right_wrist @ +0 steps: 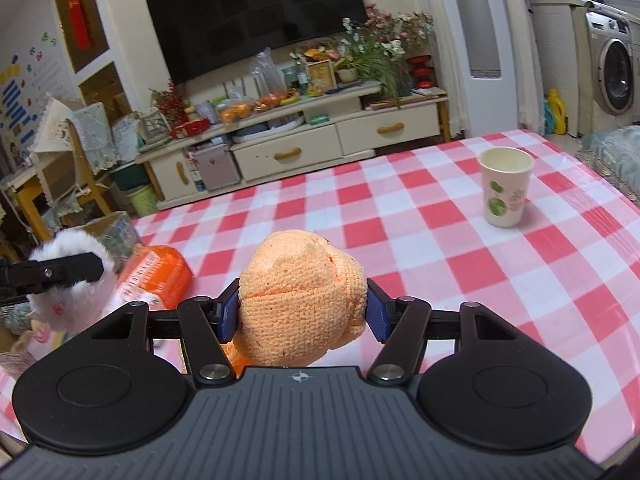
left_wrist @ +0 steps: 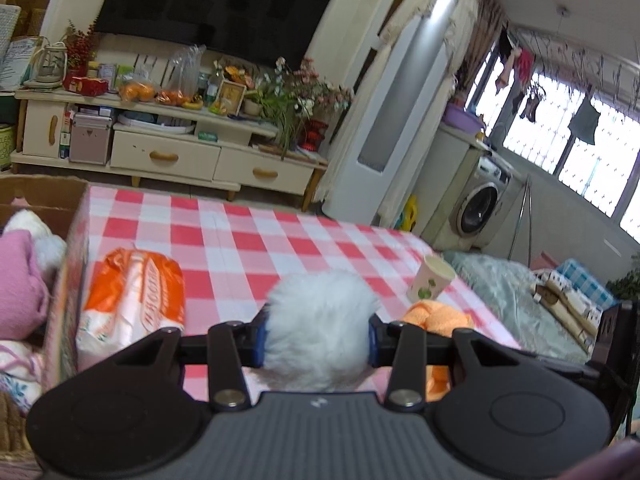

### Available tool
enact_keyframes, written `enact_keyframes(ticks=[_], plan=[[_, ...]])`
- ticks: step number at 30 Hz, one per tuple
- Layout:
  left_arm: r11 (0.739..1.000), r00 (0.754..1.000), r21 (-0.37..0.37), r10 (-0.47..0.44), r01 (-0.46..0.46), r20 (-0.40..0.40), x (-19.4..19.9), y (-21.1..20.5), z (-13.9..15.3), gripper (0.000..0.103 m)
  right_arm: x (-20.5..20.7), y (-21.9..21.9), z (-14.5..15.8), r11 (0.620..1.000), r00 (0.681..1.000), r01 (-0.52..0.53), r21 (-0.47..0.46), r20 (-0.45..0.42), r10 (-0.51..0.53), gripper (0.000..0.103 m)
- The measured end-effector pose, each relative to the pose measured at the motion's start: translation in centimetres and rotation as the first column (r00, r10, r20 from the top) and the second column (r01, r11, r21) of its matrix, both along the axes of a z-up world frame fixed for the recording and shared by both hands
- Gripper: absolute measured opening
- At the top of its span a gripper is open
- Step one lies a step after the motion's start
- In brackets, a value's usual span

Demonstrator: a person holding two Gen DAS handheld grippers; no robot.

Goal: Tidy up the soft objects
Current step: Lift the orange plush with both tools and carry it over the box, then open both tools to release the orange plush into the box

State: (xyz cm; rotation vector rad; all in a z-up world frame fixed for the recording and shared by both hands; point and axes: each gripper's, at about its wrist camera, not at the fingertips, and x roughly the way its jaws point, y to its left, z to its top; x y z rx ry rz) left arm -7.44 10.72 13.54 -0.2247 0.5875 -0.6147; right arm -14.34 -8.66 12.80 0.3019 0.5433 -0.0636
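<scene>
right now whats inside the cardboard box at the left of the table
The box holds a folded pink cloth, something white and fluffy behind it, and a floral fabric in front. Whatever lies beneath them is covered, and the box's left part is out of frame.

The cardboard box (left_wrist: 44, 196) is cut off at the left edge. The orange towel (left_wrist: 436, 316) hides partly behind the left gripper (left_wrist: 318, 336). The white fluffy toy (left_wrist: 320, 320) looks blurry, its shape unclear.

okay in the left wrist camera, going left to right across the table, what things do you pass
cardboard box → orange pack → white fluffy toy in the left gripper → paper cup
</scene>
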Motion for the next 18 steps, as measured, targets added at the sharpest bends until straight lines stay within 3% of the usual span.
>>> enact_keyframes(ticks=[18], plan=[[0.979, 0.99, -0.164, 0.13, -0.119, 0.059, 1.1, 6.9, 2.5, 0.042, 4.3, 8.2, 3.6, 0.97, 0.966, -0.241, 0.022, 0.103, 0.237, 0.076]])
